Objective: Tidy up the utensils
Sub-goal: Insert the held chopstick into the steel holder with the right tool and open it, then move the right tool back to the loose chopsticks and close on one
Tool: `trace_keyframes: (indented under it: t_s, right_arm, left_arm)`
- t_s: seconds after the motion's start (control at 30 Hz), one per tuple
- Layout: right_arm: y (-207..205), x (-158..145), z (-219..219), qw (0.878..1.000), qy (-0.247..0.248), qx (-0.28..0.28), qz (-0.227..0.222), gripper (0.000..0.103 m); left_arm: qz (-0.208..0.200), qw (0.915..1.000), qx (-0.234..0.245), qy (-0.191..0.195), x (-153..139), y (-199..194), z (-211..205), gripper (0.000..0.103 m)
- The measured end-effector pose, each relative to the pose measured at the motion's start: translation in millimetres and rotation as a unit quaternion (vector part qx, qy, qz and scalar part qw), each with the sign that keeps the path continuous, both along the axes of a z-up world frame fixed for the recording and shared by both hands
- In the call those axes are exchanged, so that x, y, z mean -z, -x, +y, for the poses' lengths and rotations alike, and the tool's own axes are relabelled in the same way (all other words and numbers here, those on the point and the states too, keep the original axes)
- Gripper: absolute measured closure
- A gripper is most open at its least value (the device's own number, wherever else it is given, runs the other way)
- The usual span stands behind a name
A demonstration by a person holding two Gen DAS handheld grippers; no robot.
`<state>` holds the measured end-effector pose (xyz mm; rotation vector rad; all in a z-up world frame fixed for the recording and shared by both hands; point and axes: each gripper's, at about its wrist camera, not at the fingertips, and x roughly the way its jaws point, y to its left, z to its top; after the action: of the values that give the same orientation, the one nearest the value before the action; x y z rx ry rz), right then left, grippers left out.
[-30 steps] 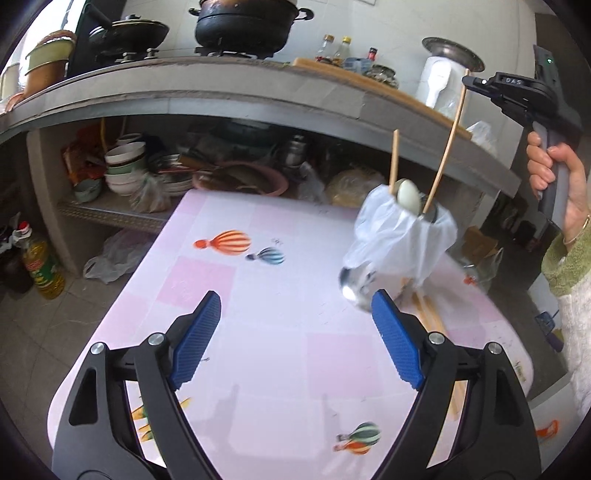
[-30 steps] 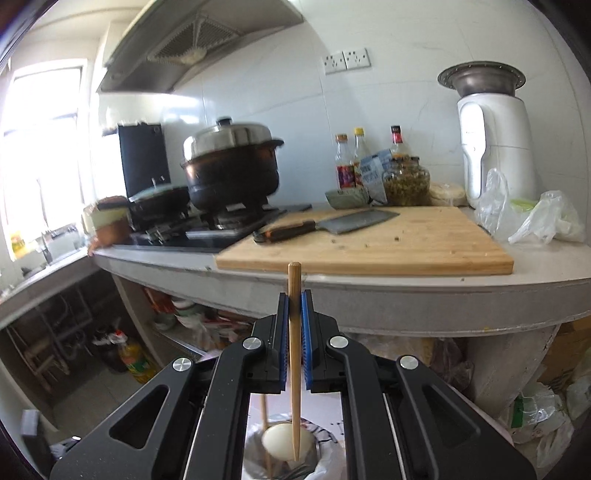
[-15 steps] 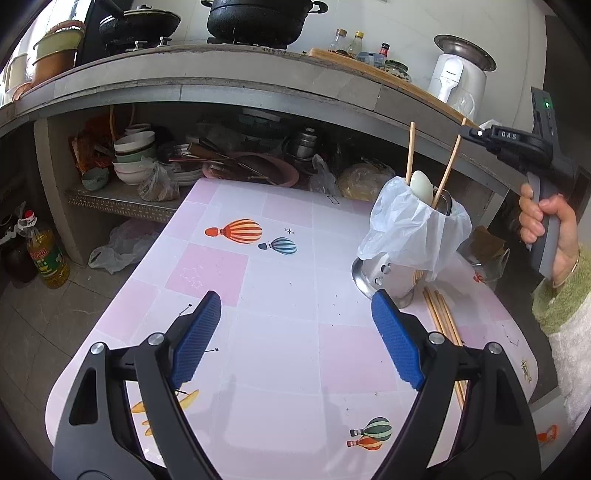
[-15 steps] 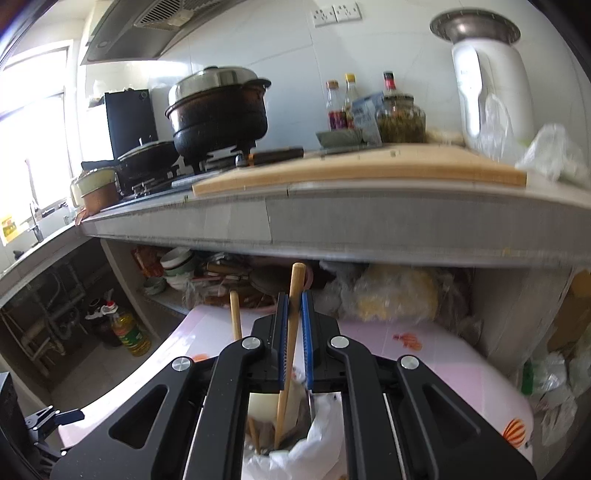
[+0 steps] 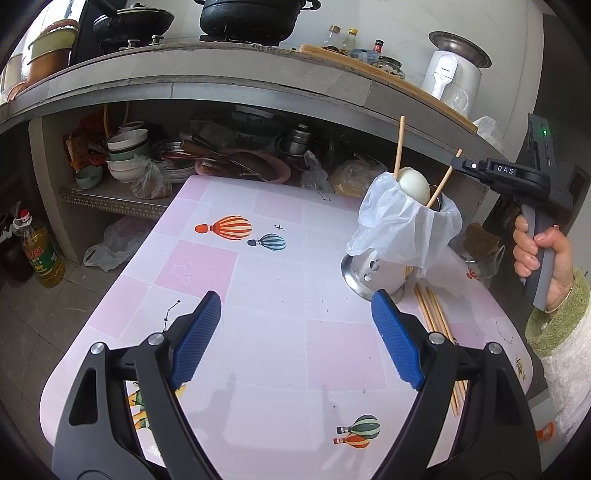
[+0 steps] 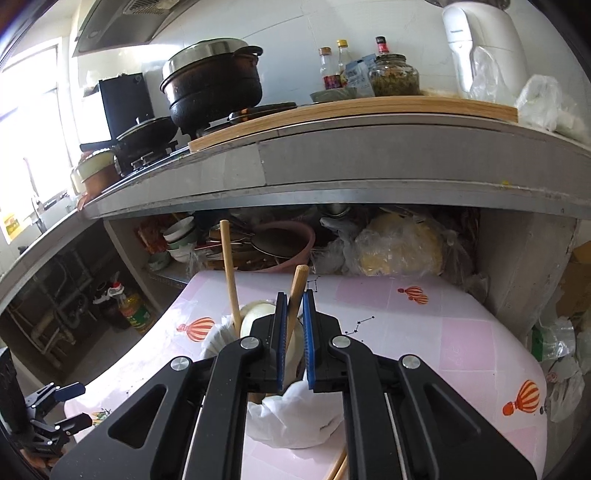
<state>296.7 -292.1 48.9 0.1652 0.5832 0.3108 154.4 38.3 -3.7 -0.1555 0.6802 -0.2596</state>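
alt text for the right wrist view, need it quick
The right gripper holds a wooden chopstick between its blue fingers, lowering it into a bag-lined metal utensil holder on a pink table. Another chopstick and a white spoon already stand inside.

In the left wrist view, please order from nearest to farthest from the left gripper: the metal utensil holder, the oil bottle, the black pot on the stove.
From the left gripper:
1. Metal utensil holder, on the table, right.
2. Oil bottle, on the floor, left.
3. Black pot, up on the counter.
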Motion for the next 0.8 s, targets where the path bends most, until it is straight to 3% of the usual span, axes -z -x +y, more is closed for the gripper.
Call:
trace_keyframes:
  t_s: [0.33,0.4,0.47,0.8]
  right_arm:
    - [1,5,-18,0.999,-0.015,0.016,0.026,0.093]
    - [3,5,-23,0.999,-0.023,0.017,0.028,0.085]
    - [8,2,-29,0.999,-0.035,0.019,0.024,0.069]
    - [58,-20,-67,0.996,-0.076,0.032,-0.015,0.061]
  left_arm:
    - [0.006,1.0,-0.005,-0.002,-2,2,-5,0.022]
    - [0.007,1.0,-0.005,-0.002,-2,2,-6,0.02]
    - [0.006,1.0,-0.005,-0.003,-3,2,-7,0.02]
    - [0.009,0.9999,0.012,-0.004,0,2,-17,0.019]
